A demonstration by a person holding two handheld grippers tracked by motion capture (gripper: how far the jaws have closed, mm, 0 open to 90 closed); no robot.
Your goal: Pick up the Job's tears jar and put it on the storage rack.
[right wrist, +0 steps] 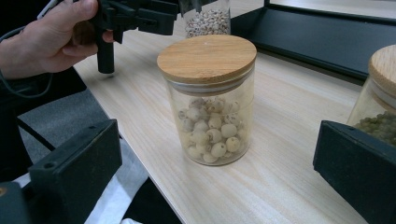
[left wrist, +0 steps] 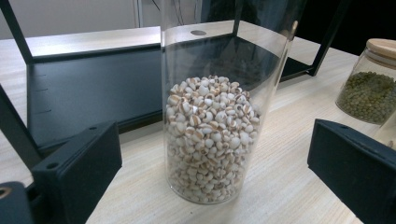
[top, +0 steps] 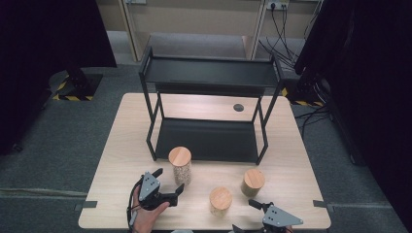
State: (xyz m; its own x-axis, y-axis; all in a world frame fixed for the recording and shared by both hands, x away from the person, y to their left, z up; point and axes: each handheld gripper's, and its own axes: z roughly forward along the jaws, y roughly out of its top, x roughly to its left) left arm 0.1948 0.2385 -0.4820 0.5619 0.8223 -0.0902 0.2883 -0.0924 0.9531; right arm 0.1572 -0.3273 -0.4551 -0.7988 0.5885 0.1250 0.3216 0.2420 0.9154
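Standing on the near half of the table (top: 116,145) are three glass jars, each with a round wooden lid, and two grippers come in from the near edge. The right gripper (top: 265,206) sits at the bottom edge of the high view, jaws apart, aimed at the short jar (top: 220,201) nearest the person; in the right gripper view that jar (right wrist: 210,100) stands between the two black jaws without touching either, holding pale round seeds under its lid. Just to its right and a little farther back stands the green-bean jar (top: 253,182), near but apart from it. The left gripper (top: 167,187), held in the person's left hand (top: 148,213), has its jaws spread wide and points at the tall jar (top: 180,165), which stands just in front of the rack (top: 204,80). In the left gripper view the tall jar (left wrist: 219,107) is upright between the open jaws, clear of both, about half full of small white grains. Beyond the jars is one black rack with two shelves, one low and one high. Farther back in the tabletop there is one round hole (top: 238,107).
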